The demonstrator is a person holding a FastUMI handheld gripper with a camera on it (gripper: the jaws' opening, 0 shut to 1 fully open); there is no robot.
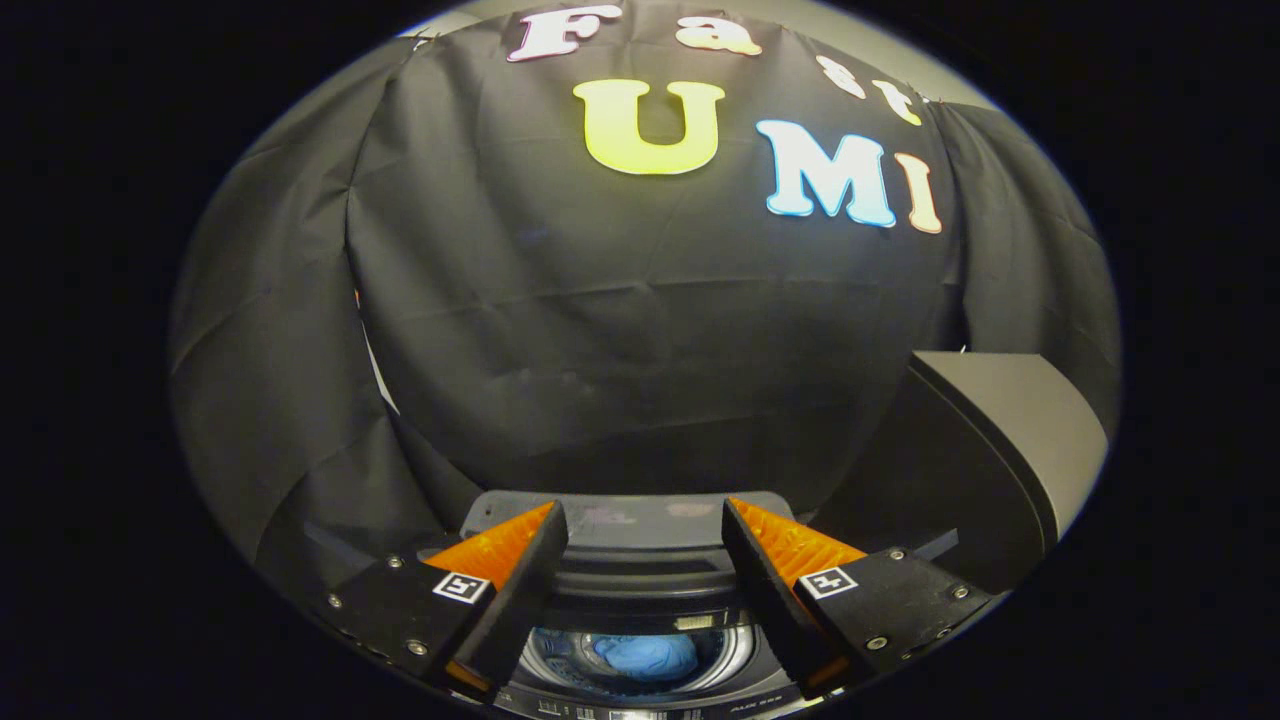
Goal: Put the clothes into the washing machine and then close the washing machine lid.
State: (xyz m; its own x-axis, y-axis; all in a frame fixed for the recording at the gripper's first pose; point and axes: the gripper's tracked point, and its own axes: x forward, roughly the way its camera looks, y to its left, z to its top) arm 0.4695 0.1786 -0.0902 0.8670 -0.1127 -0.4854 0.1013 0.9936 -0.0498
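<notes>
A top-loading washing machine (640, 585) stands below my fingers, its round drum opening showing between them. A blue garment (645, 657) lies bunched inside the drum. The machine's dark lid (985, 460) stands raised to the right, beyond my right finger. My gripper (642, 520) hovers above the drum with its fingers wide apart and nothing between them.
The booth's black cloth wall (640, 330) hangs close behind the machine and wraps round both sides. The machine's control strip (640, 712) shows at the near rim of the drum.
</notes>
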